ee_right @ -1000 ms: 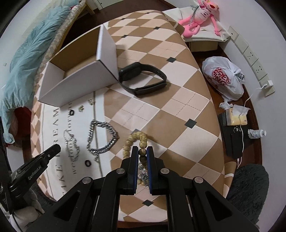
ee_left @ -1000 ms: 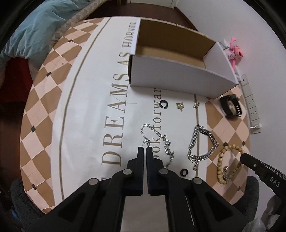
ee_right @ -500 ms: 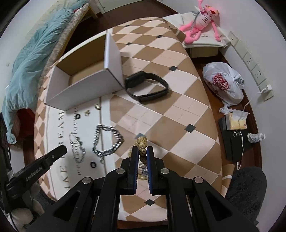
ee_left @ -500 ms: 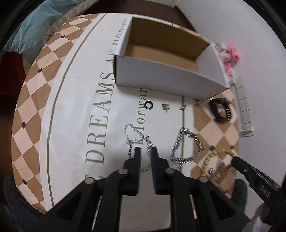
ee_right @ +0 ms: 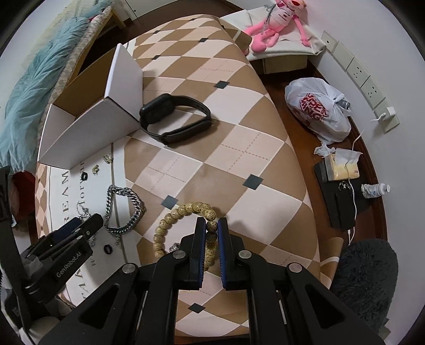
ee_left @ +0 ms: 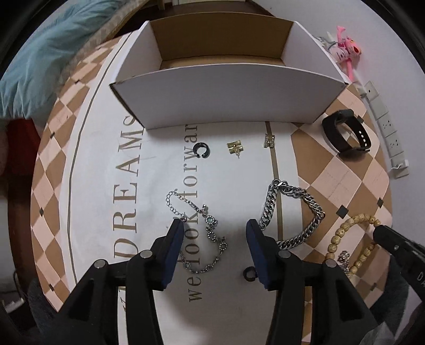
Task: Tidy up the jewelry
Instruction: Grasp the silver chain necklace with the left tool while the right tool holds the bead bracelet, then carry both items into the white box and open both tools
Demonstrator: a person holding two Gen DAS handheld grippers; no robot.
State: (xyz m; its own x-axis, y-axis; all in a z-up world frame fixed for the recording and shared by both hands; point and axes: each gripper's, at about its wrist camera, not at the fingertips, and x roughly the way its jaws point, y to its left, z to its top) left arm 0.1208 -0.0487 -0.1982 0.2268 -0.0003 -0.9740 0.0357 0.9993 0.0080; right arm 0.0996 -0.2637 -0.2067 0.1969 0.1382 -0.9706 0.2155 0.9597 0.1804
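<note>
Table (ee_right: 239, 127): tan-and-cream diamond check with small dark squares. Box (ee_left: 225, 103): white outside, brown inside. Bead bracelet (ee_right: 170, 217): pale tan, speckled. Chain bracelet (ee_left: 294, 215): silver. Watch (ee_right: 175, 116): black. Plush toy (ee_right: 273, 18): pink. Gripper pads (ee_right: 203, 254): blue.

So the left gripper (ee_left: 213, 228) went from basically closed a second ago to spread wide, and it moved in lower and closer, so its fingers now sit either side of the thin charm bracelet (ee_left: 204, 231). The white box (ee_left: 225, 87) looks way closer in that view too. The right gripper (ee_right: 212, 225) pushed forward along the wooden bead bracelet (ee_right: 183, 215), clamped on a bead.
</note>
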